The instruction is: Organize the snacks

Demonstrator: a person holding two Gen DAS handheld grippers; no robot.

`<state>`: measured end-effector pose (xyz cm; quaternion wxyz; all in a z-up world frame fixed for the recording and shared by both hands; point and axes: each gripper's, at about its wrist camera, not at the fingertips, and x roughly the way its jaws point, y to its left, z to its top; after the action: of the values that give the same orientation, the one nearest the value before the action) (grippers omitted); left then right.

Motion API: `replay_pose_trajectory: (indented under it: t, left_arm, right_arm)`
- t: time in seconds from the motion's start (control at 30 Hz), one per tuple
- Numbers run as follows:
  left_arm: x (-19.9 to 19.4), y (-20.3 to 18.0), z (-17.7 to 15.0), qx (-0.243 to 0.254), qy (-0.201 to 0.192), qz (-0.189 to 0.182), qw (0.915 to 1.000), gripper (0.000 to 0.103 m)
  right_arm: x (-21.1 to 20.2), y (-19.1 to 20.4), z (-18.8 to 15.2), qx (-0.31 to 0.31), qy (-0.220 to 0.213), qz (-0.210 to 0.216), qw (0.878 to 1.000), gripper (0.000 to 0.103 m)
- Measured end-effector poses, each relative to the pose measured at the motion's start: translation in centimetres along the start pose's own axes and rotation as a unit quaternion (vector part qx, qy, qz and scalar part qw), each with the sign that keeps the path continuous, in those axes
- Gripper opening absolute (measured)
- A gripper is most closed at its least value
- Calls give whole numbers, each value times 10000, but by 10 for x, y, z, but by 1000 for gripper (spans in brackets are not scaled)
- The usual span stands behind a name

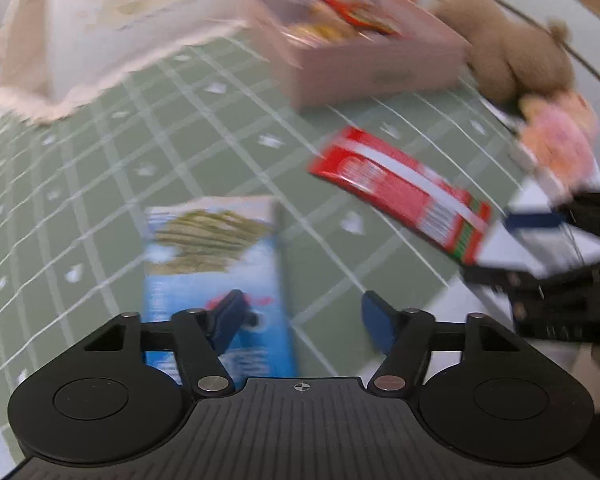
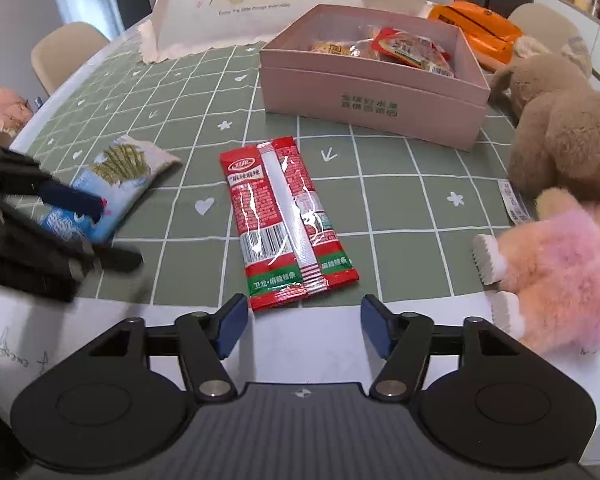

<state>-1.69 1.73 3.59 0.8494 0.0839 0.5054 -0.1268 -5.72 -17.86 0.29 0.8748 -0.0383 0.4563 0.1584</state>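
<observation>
1. Blue-padded fingers of the left gripper (image 1: 300, 320) stand released above the near end of the blue snack packet (image 1: 216, 264).
2. Right gripper (image 2: 304, 322) is likewise released, the red snack packet (image 2: 284, 220) lying just beyond it.
3. Farther off, the pink box (image 2: 372, 100) holds snacks.

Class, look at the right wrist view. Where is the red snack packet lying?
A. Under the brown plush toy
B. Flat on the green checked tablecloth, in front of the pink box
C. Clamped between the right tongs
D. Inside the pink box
B: the red snack packet lies flat on the green checked tablecloth, nearer the camera than the pink box, with the open right tongs just short of it.
</observation>
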Motion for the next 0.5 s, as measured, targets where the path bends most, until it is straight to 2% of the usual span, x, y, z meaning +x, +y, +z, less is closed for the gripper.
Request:
replay_pose_trajectory:
  t: [0.1,0.17,0.27,0.33,0.5]
  left_arm:
    - [-3,27,0,-611,-60,381,9974,69]
    - [1,44,1,-973,71,456,9942,69]
    - [7,50,3,-1028,180,362,9939,70]
    - [10,49,6,-1018,211,242,9943,75]
    - [20,46,11,-1032,251,60,9943,78]
  right_arm:
    - [0,8,-5,-208,-114,-145,9996,72]
    - [-1,11,-8,-210,-191,-178,9994,75]
    - [0,8,-8,-89,-196,-151,9997,78]
    - [1,7,-8,-33,-188,-156,9997,82]
    - [2,8,-9,6,-234,-182,9996,87]
